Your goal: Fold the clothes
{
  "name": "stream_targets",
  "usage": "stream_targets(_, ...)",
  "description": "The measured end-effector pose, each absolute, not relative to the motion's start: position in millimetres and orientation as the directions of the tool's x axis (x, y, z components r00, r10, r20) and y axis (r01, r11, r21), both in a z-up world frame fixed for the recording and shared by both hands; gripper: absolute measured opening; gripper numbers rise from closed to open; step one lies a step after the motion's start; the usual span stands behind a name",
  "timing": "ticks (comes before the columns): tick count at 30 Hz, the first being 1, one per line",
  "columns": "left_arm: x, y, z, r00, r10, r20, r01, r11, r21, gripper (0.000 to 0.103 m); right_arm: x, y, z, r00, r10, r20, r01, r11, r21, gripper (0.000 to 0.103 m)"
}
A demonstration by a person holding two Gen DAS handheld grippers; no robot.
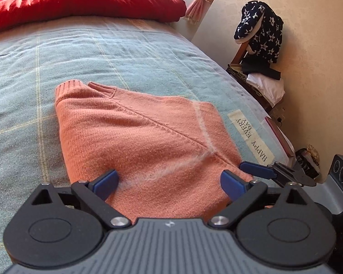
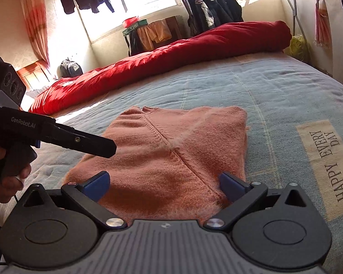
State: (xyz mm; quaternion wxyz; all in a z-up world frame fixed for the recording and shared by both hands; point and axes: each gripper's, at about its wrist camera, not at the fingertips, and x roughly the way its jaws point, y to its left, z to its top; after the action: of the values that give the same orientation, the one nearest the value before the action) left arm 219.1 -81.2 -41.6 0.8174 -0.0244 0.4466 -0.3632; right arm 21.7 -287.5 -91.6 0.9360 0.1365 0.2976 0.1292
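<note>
Your left claw (image 1: 169,181): grey ribbed housing along the bottom of the frame, small white logo at its top centre. Two black round hubs flank it, each with a raised disc. Black link arms run up from silver pivot pins to blue fingers (image 1: 106,180), with smaller silver screws at the finger joints and triangular cut-outs in the outer brackets.

Your right claw (image 2: 164,186): same build, same colours.

At the left edge of the right wrist view, your left hand (image 2: 10,180) wraps a dark pistol handle; the black body above reads "GenRobot.AI" in pale lettering, with three round lenses on a grey block at the upper left.
</note>
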Motion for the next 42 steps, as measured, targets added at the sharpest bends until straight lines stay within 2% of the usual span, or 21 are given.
stream_targets(3,226,-87,-33,0.353,-0.625,-0.696,0.59,0.726,-0.353,0.096,21,-288,-93,0.795,0.321,-0.515,-0.157,0.928,0.337,0.103)
stream_targets(9,248,-99,-57,0.359,-0.551,-0.753,0.548,0.778,-0.308,0.096,16,-288,-96,0.804,0.331,-0.494,-0.175,0.926,0.335,0.103)
stream_targets(13,249,-107,-45,0.355,-0.541,-0.762,0.552,0.779,-0.296,0.096,13,-291,-99,0.813,0.333,-0.478,-0.179,0.924,0.339,0.103)
stream_targets(18,248,-138,-26,0.267,-0.649,-0.712,0.633,0.675,-0.379,0.096,10,-293,-103,0.826,0.334,-0.454,-0.175,0.918,0.357,0.103)
stream_targets(22,253,-177,-36,0.15,-0.698,-0.7,0.656,0.6,-0.458,0.096,10,-295,-104,0.827,0.344,-0.445,-0.185,0.913,0.364,0.103)
stream_targets(26,263,-205,-59,0.154,-0.656,-0.739,0.649,0.631,-0.425,0.096,9,-298,-106,0.829,0.353,-0.433,-0.188,0.906,0.379,0.103)
stream_targets(31,271,-206,-53,0.155,-0.679,-0.718,0.611,0.637,-0.47,0.096,9,-299,-108,0.834,0.351,-0.425,-0.193,0.908,0.371,0.103)
stream_targets(35,263,-212,-44,0.07,-0.737,-0.672,0.636,0.552,-0.539,0.096,9,-299,-110,0.84,0.351,-0.413,-0.197,0.908,0.37,0.103)
stream_targets(42,263,-235,-66,0.09,-0.68,-0.728,0.658,0.589,-0.469,0.096,6,-293,-109,0.846,0.321,-0.426,-0.195,0.93,0.313,0.103)
